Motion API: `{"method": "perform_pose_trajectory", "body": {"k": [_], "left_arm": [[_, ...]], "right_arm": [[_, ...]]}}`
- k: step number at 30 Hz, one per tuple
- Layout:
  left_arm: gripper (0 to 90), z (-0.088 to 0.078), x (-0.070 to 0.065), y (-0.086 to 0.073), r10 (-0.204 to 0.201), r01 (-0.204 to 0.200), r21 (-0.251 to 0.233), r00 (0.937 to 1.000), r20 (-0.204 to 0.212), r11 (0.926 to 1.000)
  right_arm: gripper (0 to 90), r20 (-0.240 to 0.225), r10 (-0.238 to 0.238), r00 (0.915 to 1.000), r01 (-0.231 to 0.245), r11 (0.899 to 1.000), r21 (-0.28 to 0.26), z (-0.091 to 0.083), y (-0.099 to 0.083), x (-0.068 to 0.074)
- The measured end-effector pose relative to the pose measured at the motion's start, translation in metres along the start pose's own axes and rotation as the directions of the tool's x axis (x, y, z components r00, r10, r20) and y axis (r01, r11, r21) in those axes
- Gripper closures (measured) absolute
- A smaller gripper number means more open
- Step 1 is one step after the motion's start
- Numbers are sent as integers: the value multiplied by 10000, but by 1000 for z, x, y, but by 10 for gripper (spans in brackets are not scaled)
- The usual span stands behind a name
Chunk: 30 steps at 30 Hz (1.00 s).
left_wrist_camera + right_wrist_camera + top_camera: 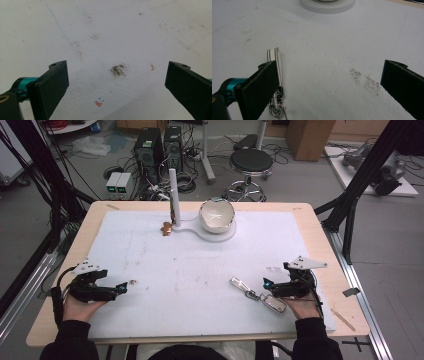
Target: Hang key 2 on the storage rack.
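Meanwhile, the right gripper rests released on the surface, jaws spread wide, with the keychain lying just beside its left jaw, untouched; well apart, the left gripper sits likewise released over a bare, stained patch, grasping nothing

floor: grey, cables | stool: black, behind table | computer towers: back left

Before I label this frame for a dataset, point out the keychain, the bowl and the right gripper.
keychain [257, 294]: high view, on its metal clasp.
bowl [216, 215]: high view, on its pale inside.
right gripper [266, 284]: high view, midway between its fingertips.
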State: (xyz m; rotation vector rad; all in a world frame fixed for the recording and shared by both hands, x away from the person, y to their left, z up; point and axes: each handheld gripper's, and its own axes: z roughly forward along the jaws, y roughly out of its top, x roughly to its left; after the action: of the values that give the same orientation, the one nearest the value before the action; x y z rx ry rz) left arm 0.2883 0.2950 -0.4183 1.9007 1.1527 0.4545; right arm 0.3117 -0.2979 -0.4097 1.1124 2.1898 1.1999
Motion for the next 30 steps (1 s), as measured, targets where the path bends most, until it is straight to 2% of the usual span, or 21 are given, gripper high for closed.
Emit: {"method": "perform_pose_trajectory", "body": {"k": [10, 20, 30], "left_arm": [[56, -2, 2, -2, 17, -17, -18, 10000, -23, 10000], [57, 0, 1, -2, 125, -125, 90, 9999, 62, 9999], [57, 0, 0, -3, 148, -149, 125, 9999, 74, 9998]], "right_arm": [[9, -329, -275, 9991, 272, 9996, -101, 2, 10, 9], [9, -743, -613, 9954, 629, 9978, 199, 11, 16, 18], [10, -1139, -982, 9886, 1069, 9916, 726, 25, 19, 29]]}}
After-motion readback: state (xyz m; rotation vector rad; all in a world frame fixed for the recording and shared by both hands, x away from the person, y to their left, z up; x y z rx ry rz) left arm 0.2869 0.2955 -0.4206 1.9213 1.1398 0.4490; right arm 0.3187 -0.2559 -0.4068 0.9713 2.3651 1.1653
